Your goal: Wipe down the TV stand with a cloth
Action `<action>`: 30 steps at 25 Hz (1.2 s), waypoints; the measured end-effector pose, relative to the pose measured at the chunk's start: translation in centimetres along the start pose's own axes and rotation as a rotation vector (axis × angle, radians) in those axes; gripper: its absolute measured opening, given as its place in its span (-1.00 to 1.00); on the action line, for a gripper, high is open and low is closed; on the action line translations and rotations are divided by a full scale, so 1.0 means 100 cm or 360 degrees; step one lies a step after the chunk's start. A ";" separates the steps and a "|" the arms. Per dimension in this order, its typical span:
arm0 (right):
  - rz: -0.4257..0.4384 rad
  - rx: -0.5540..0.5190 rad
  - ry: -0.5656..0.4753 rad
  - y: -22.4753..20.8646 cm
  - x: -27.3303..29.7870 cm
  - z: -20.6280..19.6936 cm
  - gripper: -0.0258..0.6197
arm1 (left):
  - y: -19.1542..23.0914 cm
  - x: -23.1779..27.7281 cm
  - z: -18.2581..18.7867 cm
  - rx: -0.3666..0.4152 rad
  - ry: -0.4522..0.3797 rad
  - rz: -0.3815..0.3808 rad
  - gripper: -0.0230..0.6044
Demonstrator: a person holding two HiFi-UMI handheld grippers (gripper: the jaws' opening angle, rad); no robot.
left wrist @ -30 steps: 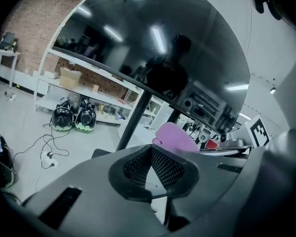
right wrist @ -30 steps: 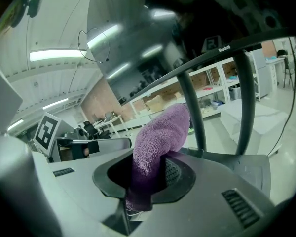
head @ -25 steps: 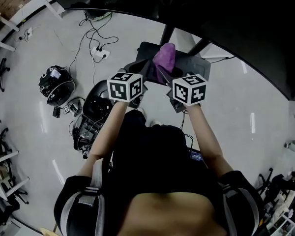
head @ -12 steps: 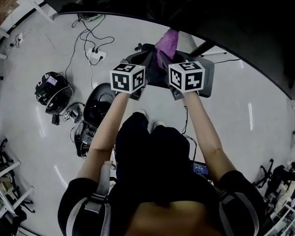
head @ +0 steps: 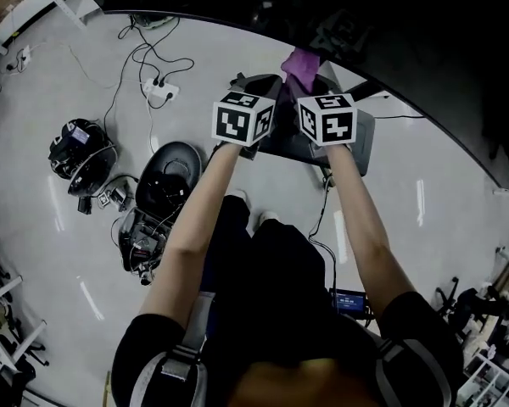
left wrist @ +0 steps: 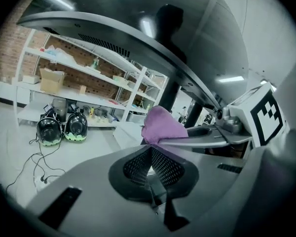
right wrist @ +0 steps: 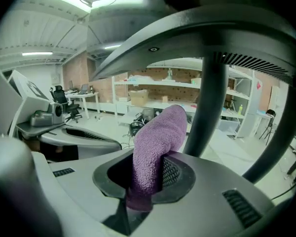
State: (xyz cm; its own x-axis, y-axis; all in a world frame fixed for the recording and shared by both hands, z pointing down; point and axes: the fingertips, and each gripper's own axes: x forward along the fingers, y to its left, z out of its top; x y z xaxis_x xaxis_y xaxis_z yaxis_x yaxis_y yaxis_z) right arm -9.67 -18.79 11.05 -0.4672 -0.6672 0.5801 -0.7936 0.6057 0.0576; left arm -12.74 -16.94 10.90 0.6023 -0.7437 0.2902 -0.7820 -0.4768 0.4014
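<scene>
Purple cloth [right wrist: 155,142] is clamped in the right gripper [right wrist: 147,179], its free end standing up near the TV stand's dark post [right wrist: 207,107], probably ready for rubbing it, while the left gripper [left wrist: 150,169], jaws together and empty, hangs alongside.

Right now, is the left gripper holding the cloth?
No, the left gripper has its jaws together with nothing between them; the purple cloth sits clamped in the right gripper.

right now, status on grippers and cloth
Right gripper shut on purple cloth. Left gripper shut, empty. Stand pole close beside cloth, contact unclear.
</scene>
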 end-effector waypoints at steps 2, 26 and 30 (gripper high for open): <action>-0.0032 0.0008 -0.0005 -0.010 0.003 0.005 -0.64 | 0.000 0.002 0.000 -0.0015 0.0004 0.0015 -0.91; -0.0350 0.0561 0.0017 -0.066 0.057 -0.018 -0.64 | 0.042 0.009 -0.055 -0.0021 0.0103 0.0093 -0.91; -0.0425 0.0724 0.0047 -0.072 0.070 -0.034 -0.64 | 0.050 0.013 -0.073 0.0010 0.0138 0.0094 -0.91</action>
State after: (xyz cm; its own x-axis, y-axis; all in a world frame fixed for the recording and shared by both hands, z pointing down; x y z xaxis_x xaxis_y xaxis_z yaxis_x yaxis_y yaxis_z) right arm -5.88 -26.38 17.44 -0.2199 -0.7561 0.6164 -0.9755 0.1629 -0.1482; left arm -14.72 -16.85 19.58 0.5663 -0.7275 0.3875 -0.8175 -0.4361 0.3761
